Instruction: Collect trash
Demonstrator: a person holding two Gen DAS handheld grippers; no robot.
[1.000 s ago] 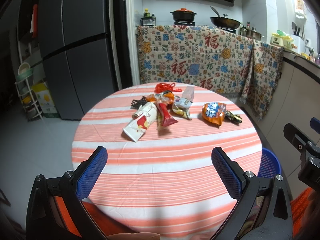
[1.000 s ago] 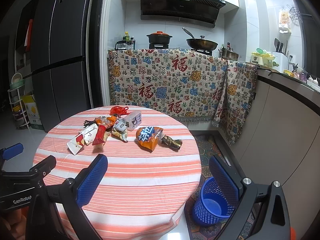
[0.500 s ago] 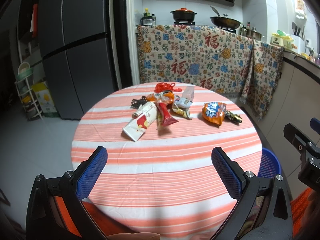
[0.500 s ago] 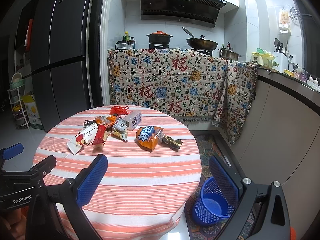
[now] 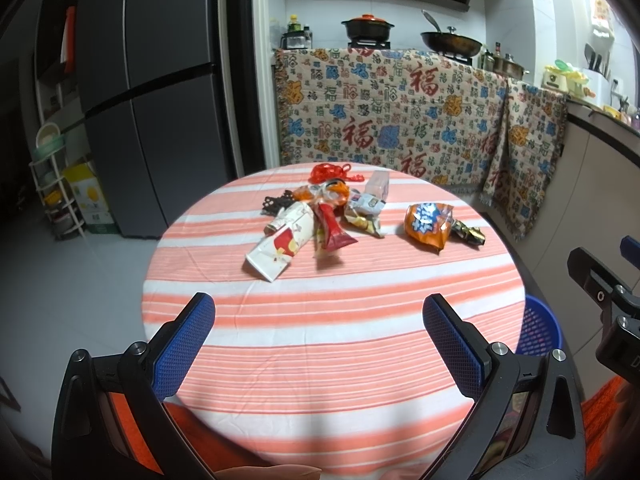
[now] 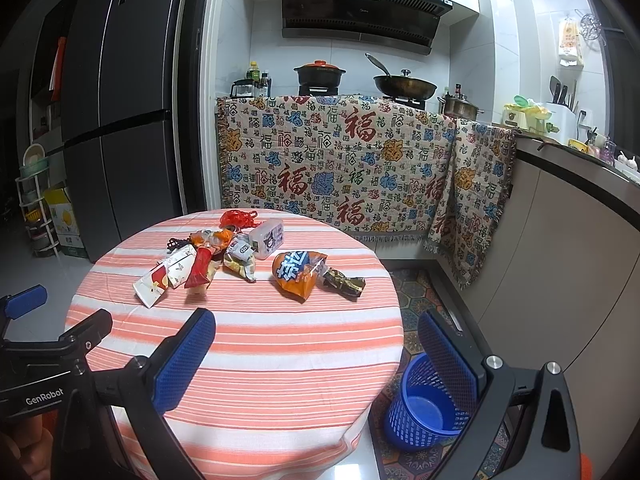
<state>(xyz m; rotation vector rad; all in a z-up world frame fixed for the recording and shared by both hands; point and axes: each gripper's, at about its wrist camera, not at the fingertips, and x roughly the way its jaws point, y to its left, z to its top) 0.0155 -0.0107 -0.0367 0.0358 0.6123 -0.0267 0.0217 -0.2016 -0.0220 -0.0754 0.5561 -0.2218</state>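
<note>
On the round table (image 5: 328, 344) with its orange-and-white striped cloth, the trash lies toward the far edge in two groups. The larger cluster, left of centre, holds one white carton (image 5: 282, 240) lying flat, one red wrapper (image 5: 334, 230) just beside it, one orange crumpled packet (image 5: 326, 192), one pale snack packet (image 5: 364, 216), one clear plastic box (image 6: 267, 238), one dark tangle (image 5: 276, 202) and one red net bag (image 5: 328, 171) right at the far rim. Apart from these, nearer the right edge, sit one orange chip bag (image 5: 429, 225) and one dark foil wrapper (image 5: 468, 234) touching it. So nine pieces, though the pile overlaps and smaller bits may be hidden.

One blue basket (image 6: 424, 408) stands on the floor by the table's right side, with nothing visible inside.

The left gripper (image 5: 319, 326) hovers over the near edge of the table, its blue pads spread wide, holding and touching nothing. The right gripper (image 6: 316, 346) hangs at the near right edge, likewise spread wide and empty, one finger over the cloth, the other over the basket.
</note>
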